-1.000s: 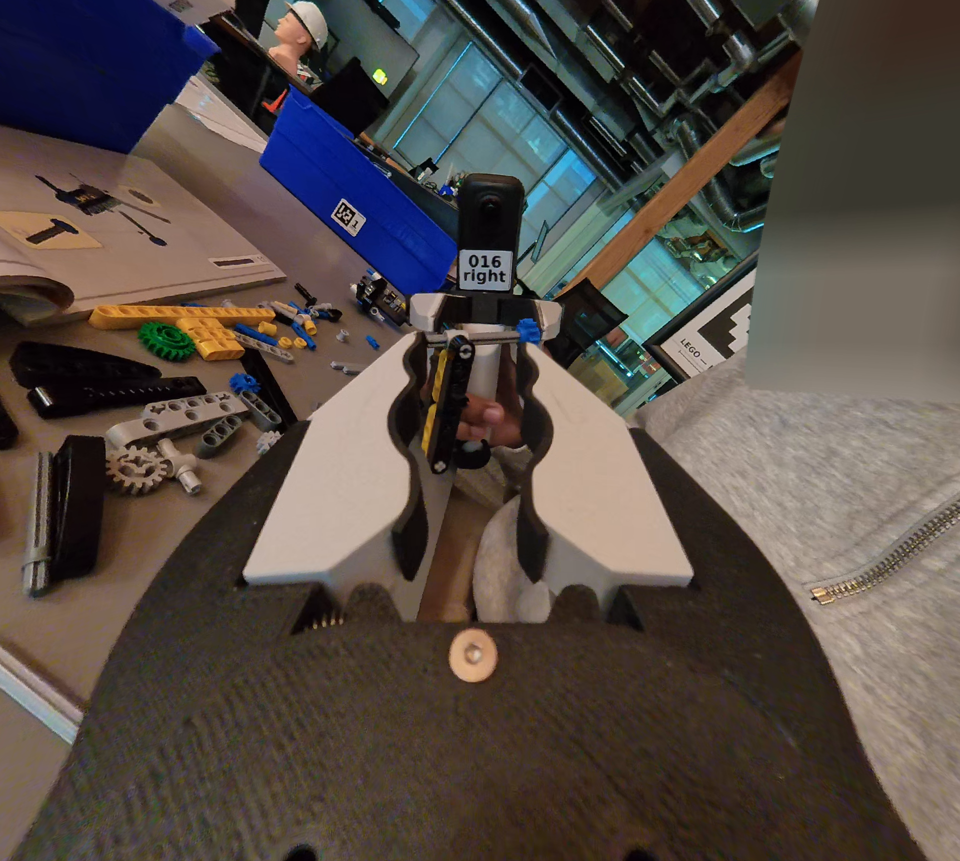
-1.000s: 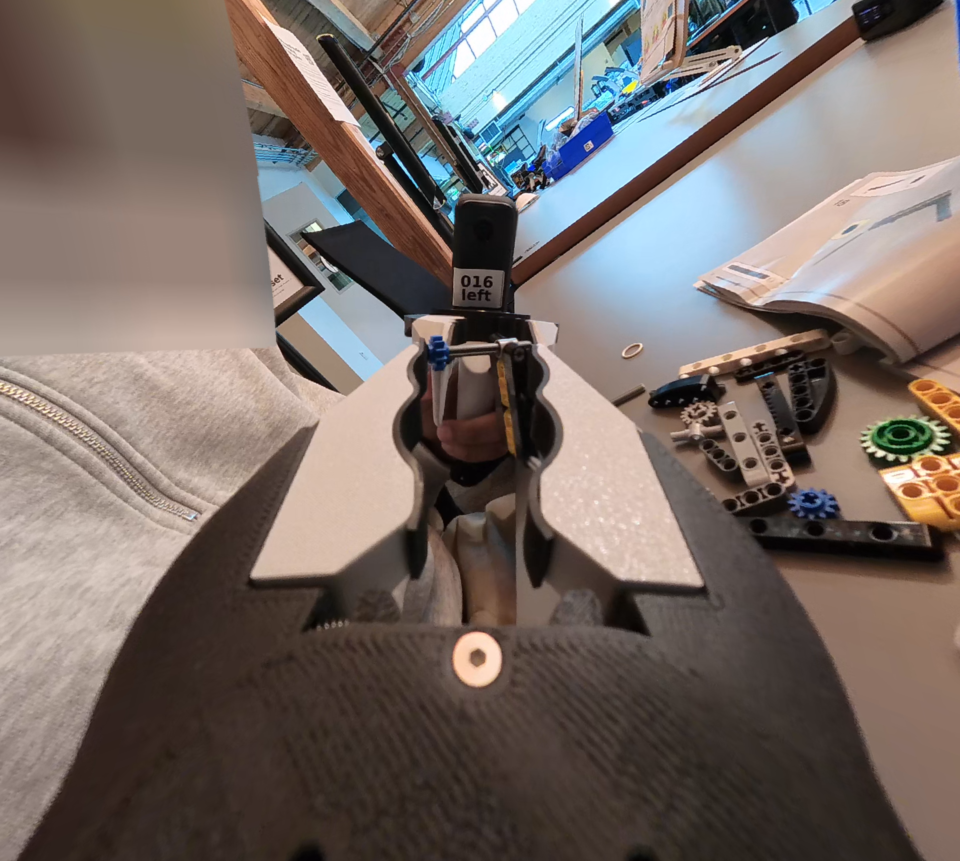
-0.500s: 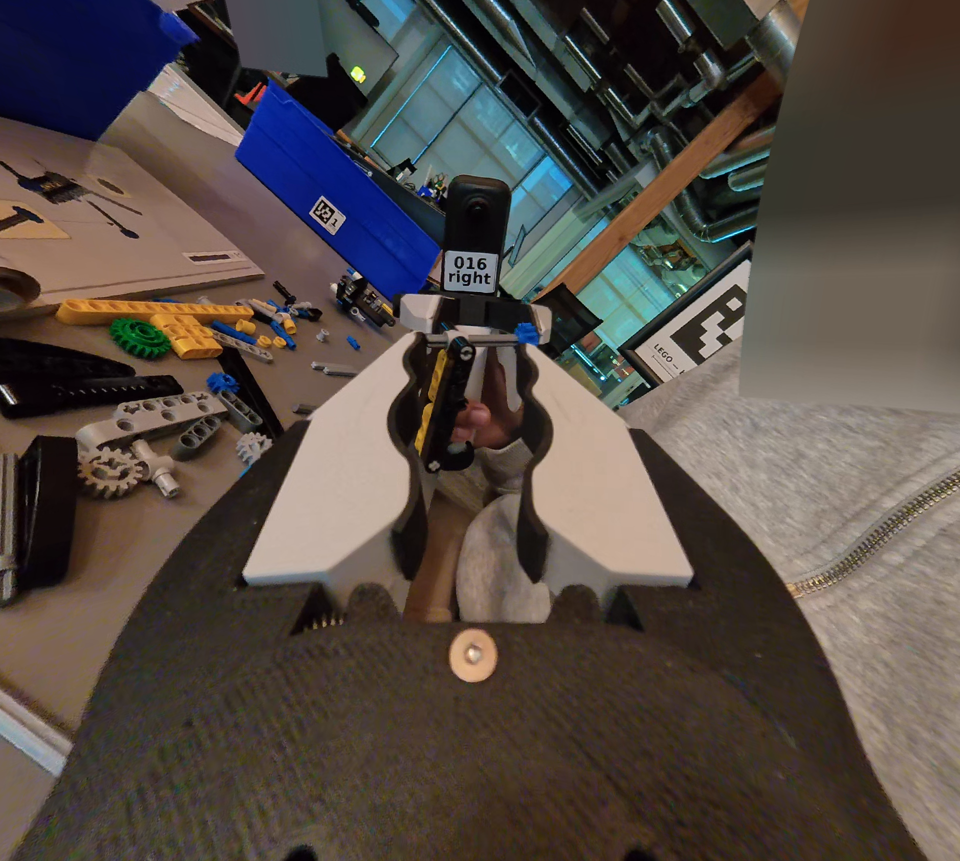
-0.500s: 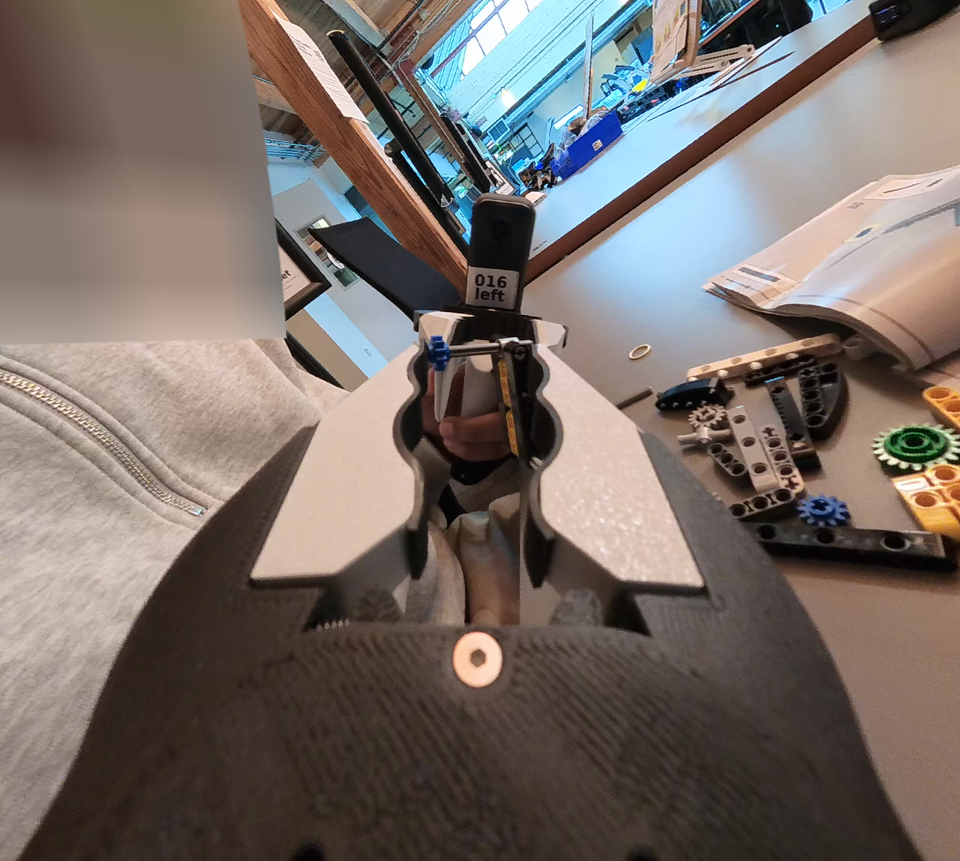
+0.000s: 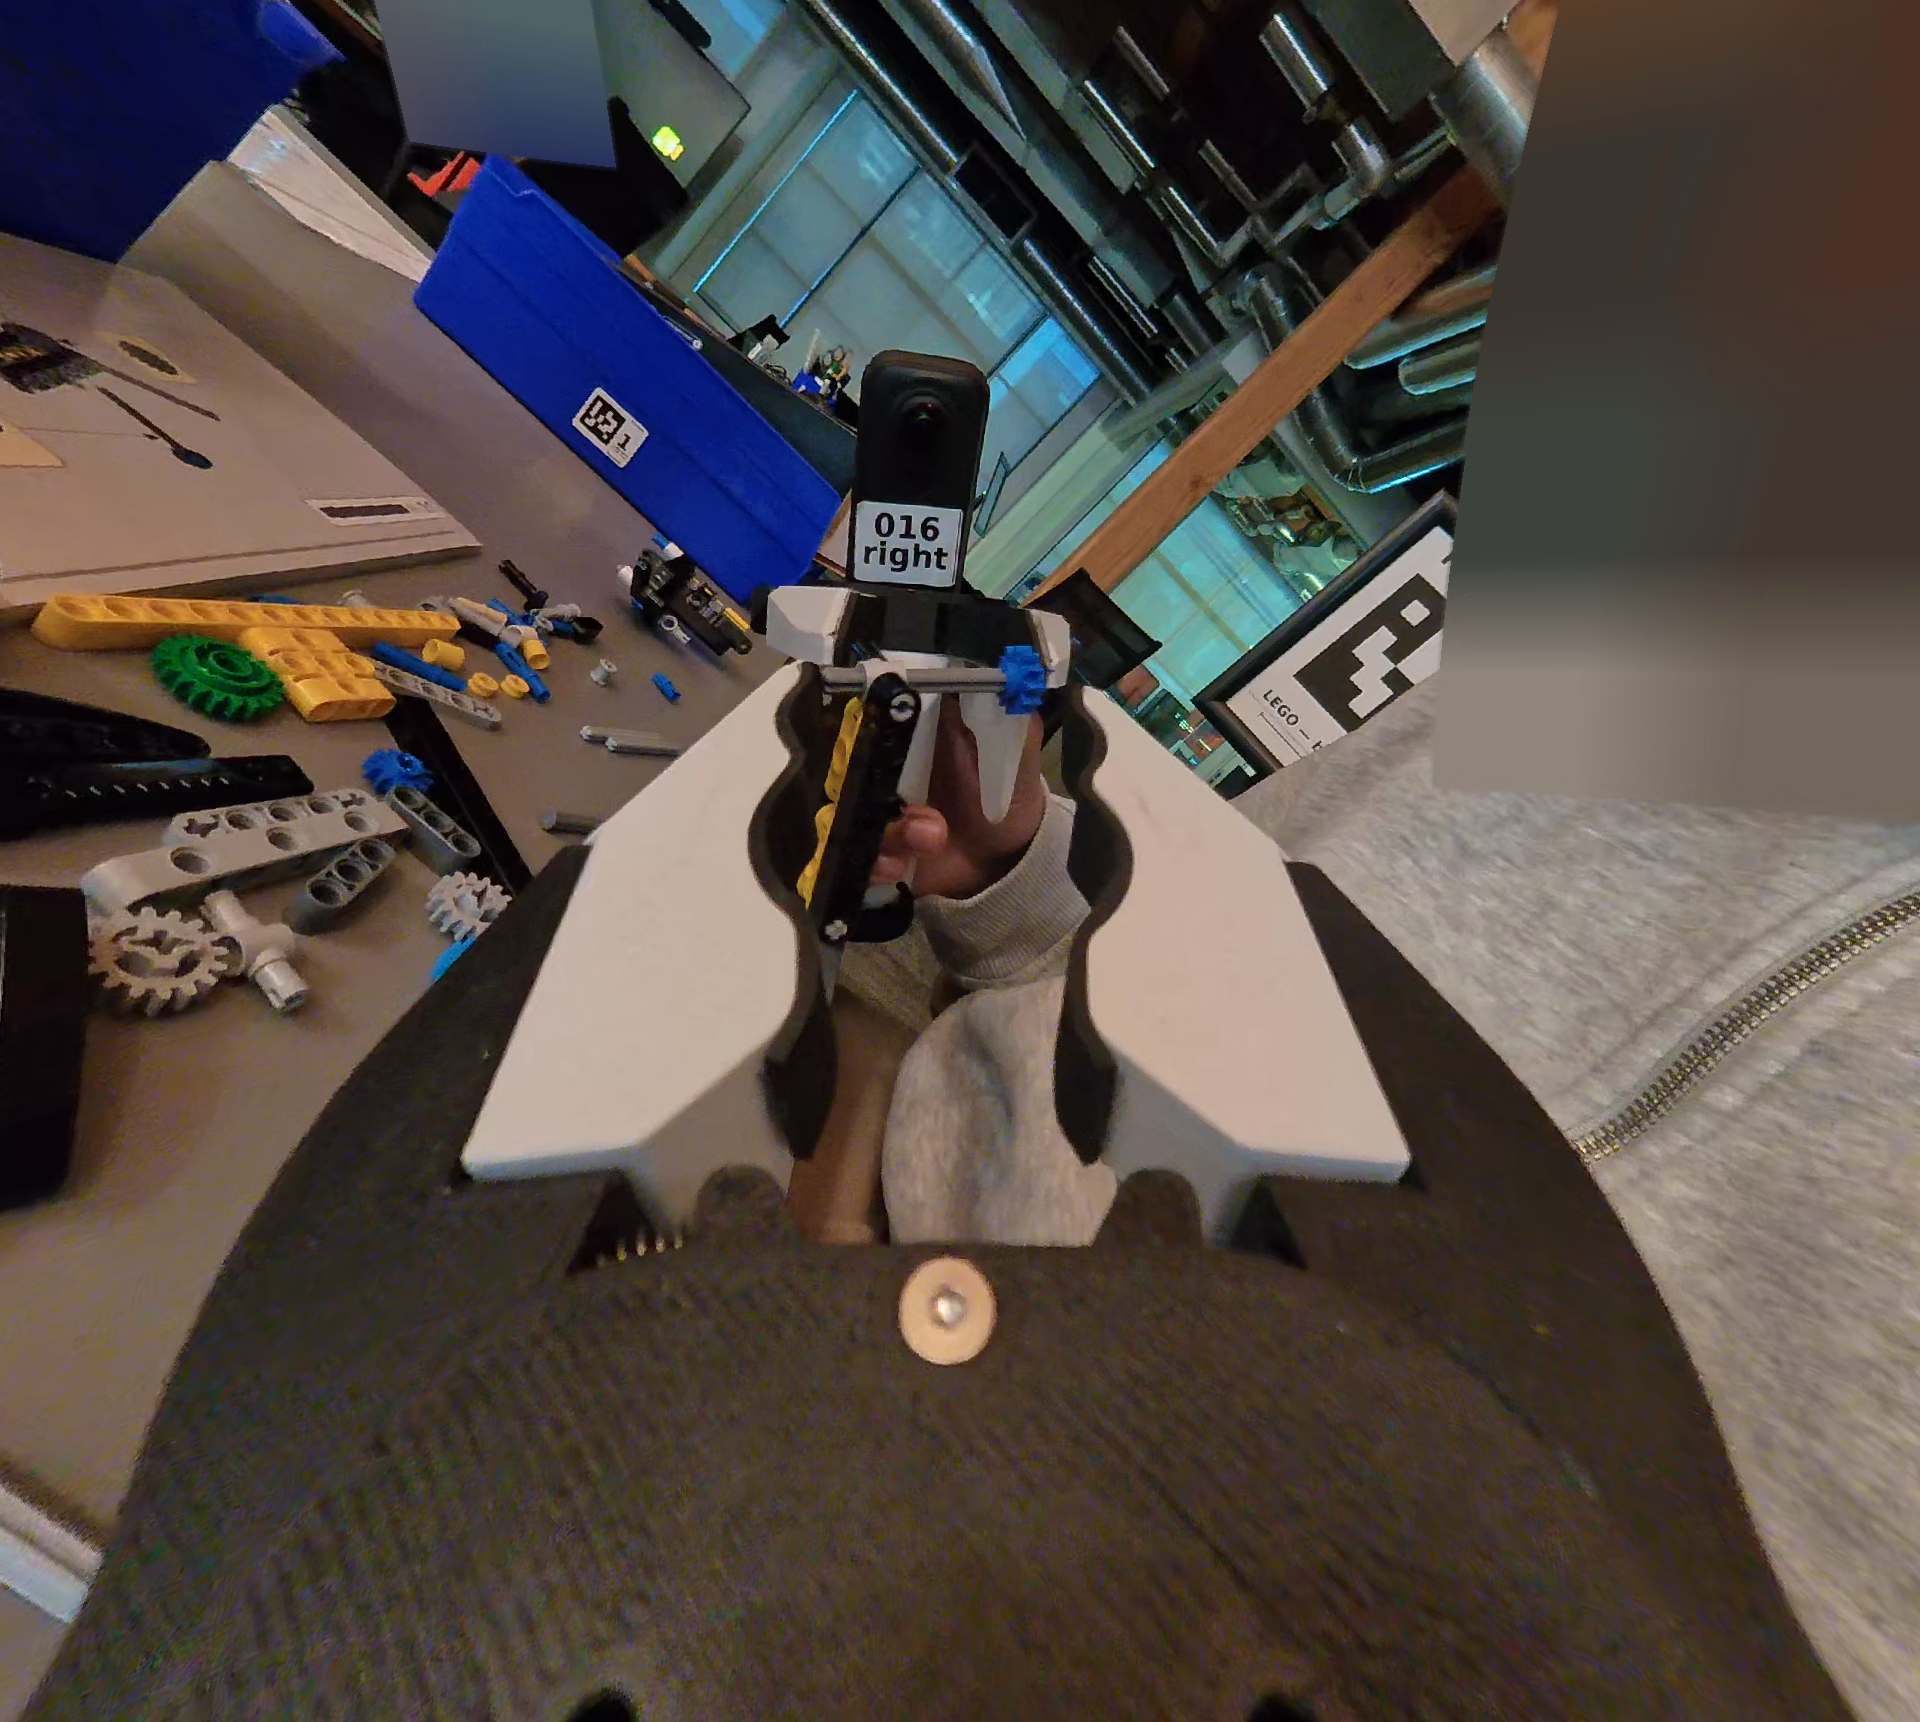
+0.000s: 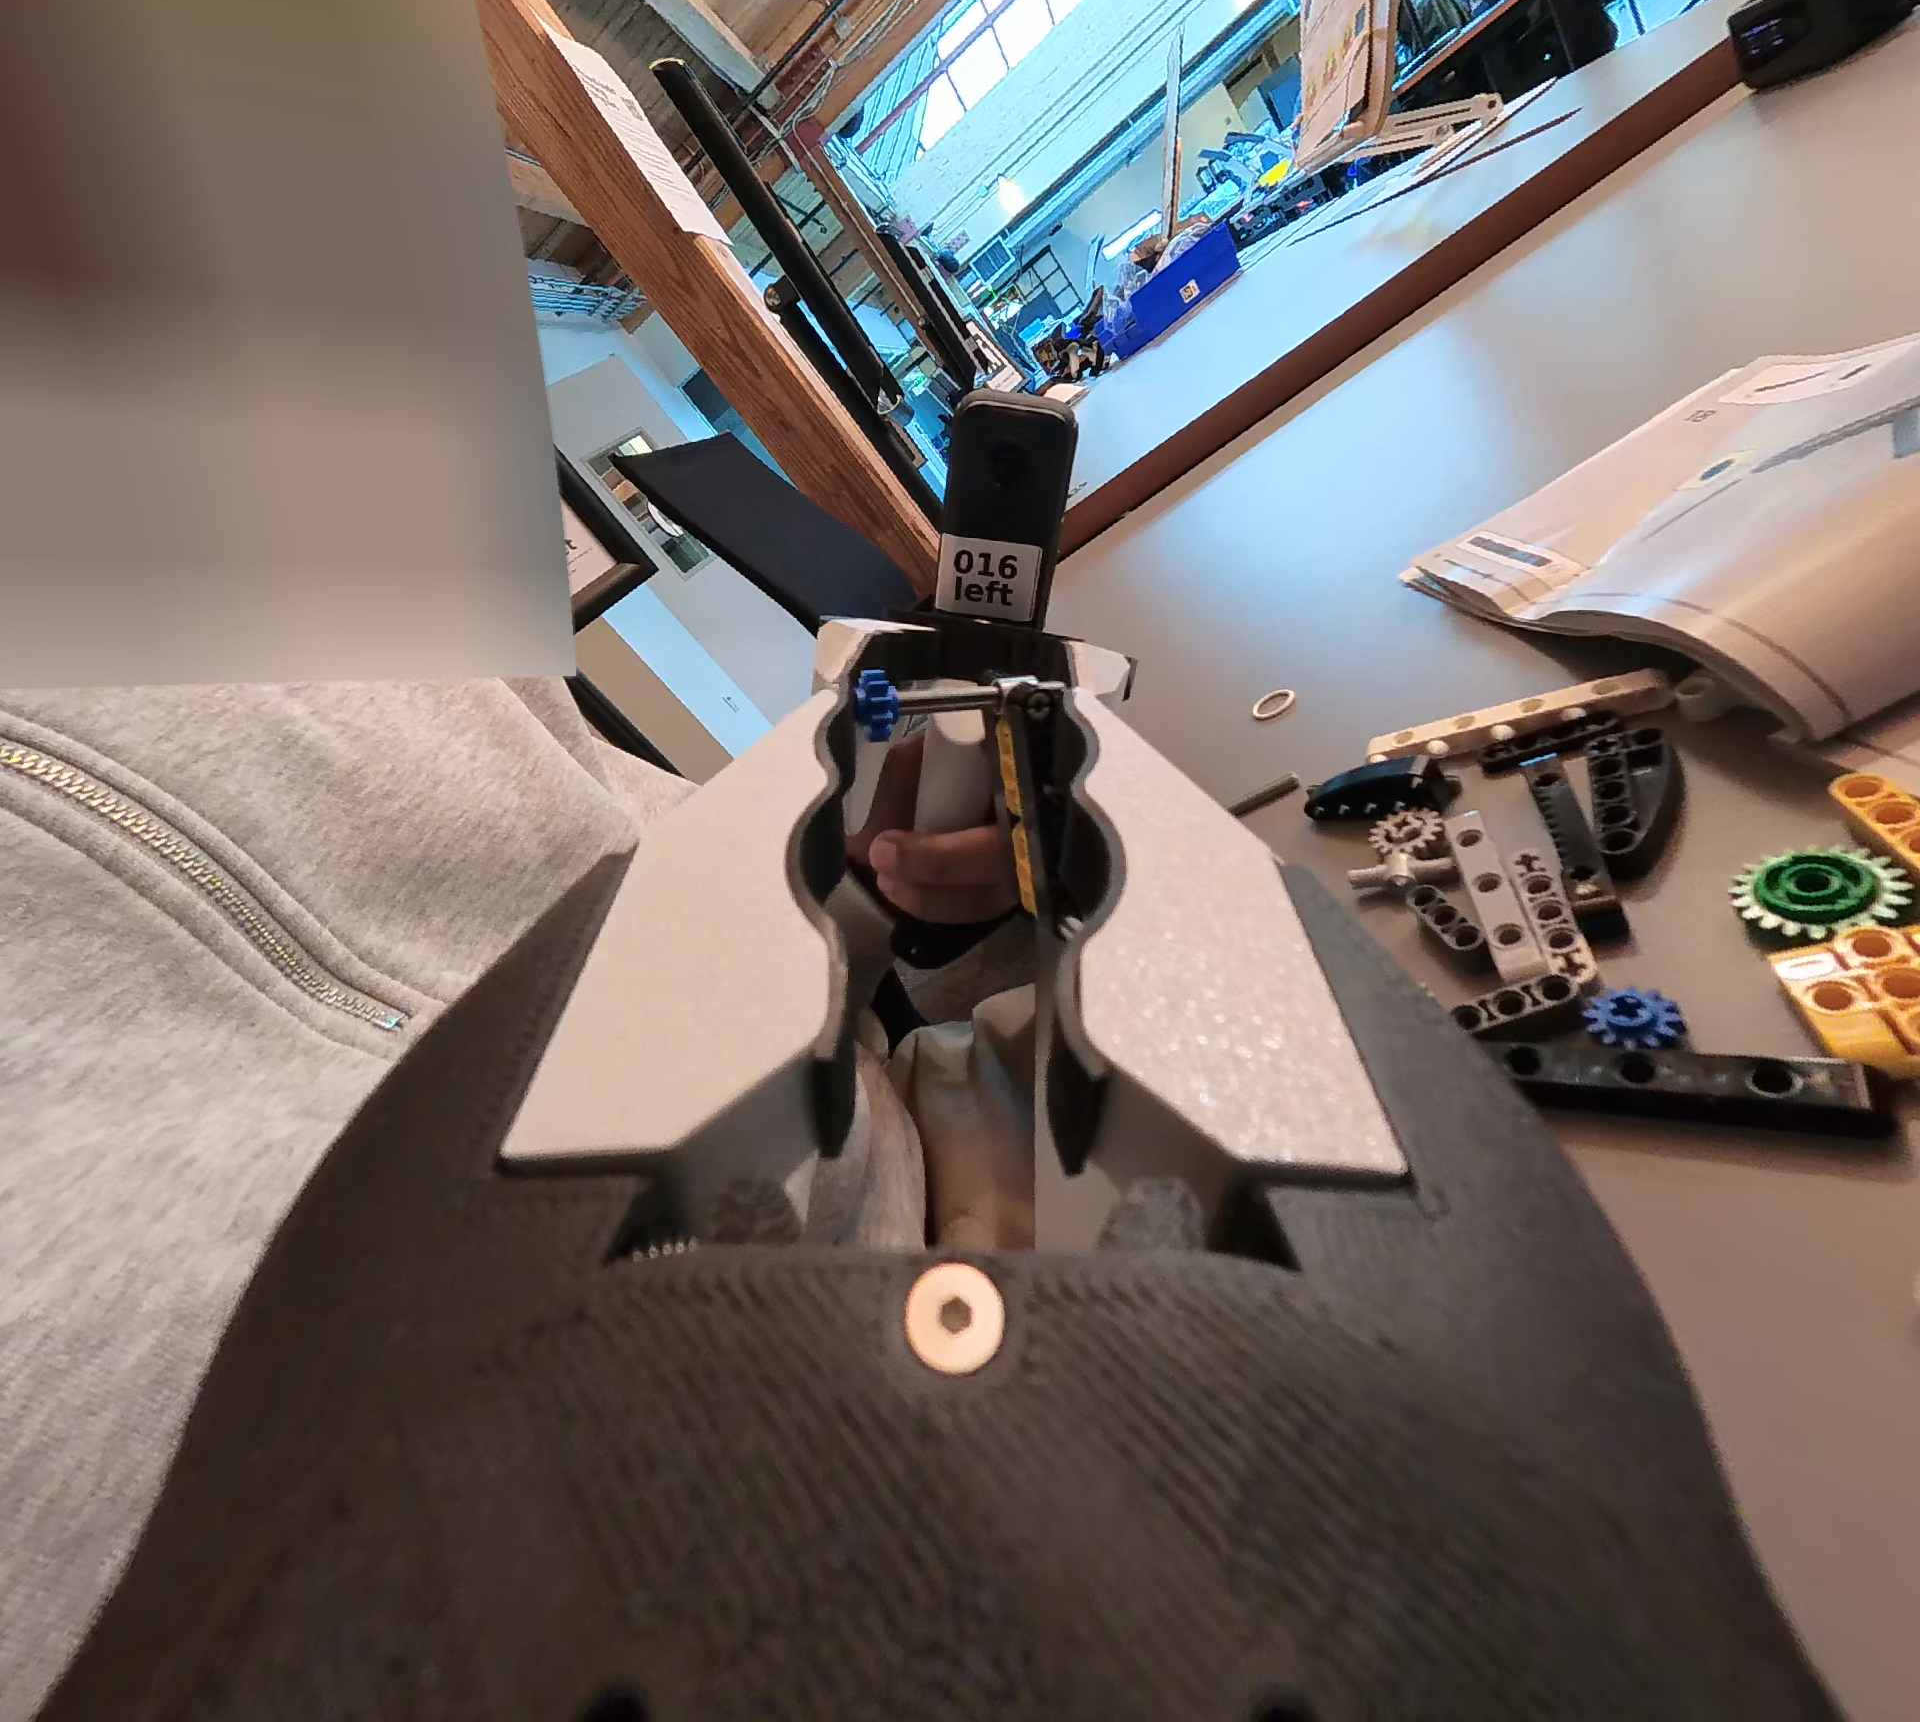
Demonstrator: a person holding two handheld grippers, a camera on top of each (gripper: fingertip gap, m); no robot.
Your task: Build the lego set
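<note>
A small assembly hangs between my two grippers, which face each other tip to tip above the table edge. It is a grey axle point(image 5: 945, 683) with a small blue gear point(image 5: 1021, 680) on one end and a black-and-yellow beam point(image 5: 862, 810) hanging down from the other. My left gripper point(image 5: 935, 696) has its fingers narrowed around the axle's two ends. My right gripper point(image 6: 956, 706) brackets the same axle point(image 6: 940, 704), with the gear point(image 6: 876, 706) at one finger and the beam point(image 6: 1029, 799) at the other. The contact points are hard to see.
Loose parts lie on the grey table: a green gear point(image 5: 218, 678), yellow beams point(image 5: 239, 618), grey beams point(image 5: 270, 841) and a black beam point(image 6: 1683, 1075). An open booklet point(image 6: 1714, 571) and a blue bin point(image 5: 623, 415) sit farther back. A person's grey zip sweater point(image 5: 1558, 997) is close by.
Both grippers stay joined at the assembly and have drifted together a little, so the table parts shift in view. The beam's lower end has swung slightly in the left wrist view.
</note>
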